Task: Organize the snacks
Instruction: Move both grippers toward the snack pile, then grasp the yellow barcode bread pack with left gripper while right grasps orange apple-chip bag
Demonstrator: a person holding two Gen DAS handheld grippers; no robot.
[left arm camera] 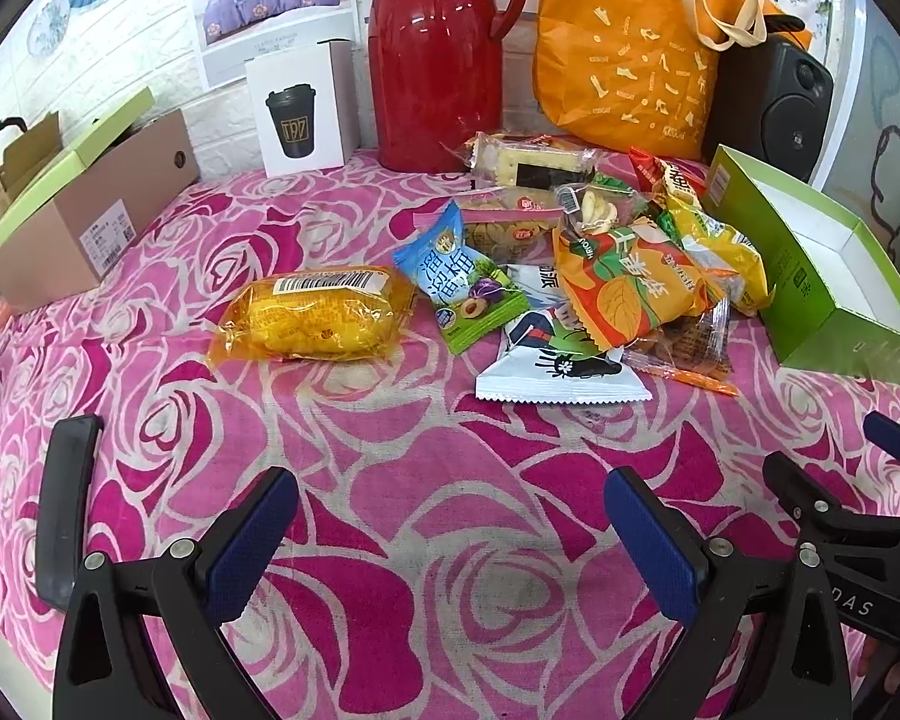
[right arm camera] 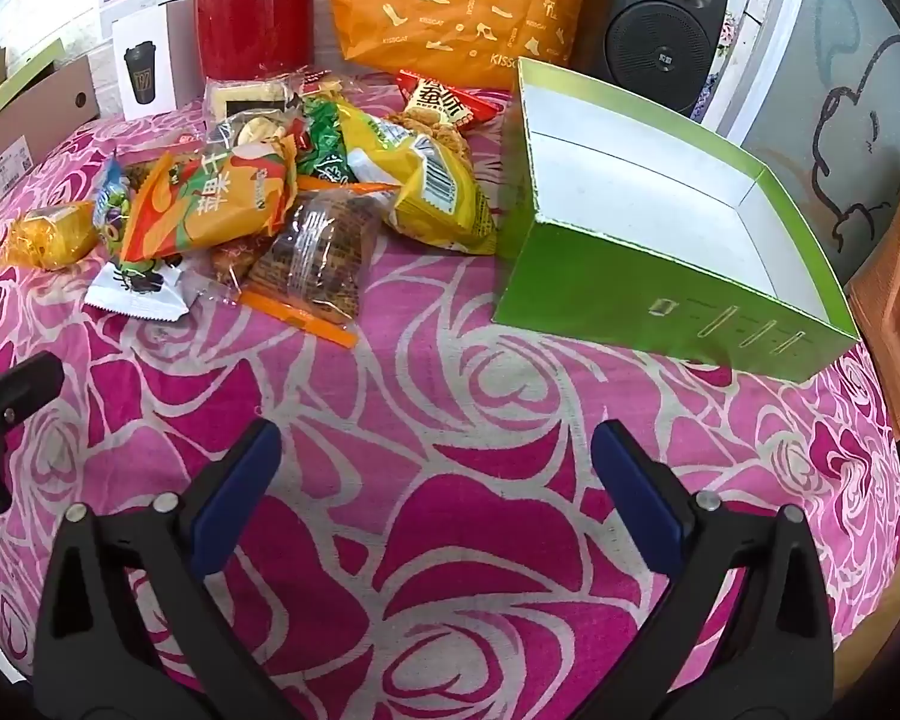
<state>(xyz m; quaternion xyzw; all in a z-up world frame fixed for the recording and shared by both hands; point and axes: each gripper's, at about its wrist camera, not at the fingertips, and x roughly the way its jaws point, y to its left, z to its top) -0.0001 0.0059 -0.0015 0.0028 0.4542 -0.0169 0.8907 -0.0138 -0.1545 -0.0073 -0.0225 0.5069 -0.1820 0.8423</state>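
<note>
- The left gripper (left arm camera: 450,534) is hovering released, fingers spread, over the pink rose cloth (left arm camera: 390,600).
- The right gripper (right arm camera: 435,480) is likewise gaping, grasping nothing.
- The snack pile (right arm camera: 306,192) is lying at 11 o'clock of the right gripper, beside the green box (right arm camera: 660,294) at 1 o'clock.

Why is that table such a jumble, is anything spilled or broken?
Nothing looks spilled or torn. The snack packets simply lie heaped over one another on the pink rose cloth, while the green box beside them sits empty. One yellow packet lies apart from the heap.
</note>
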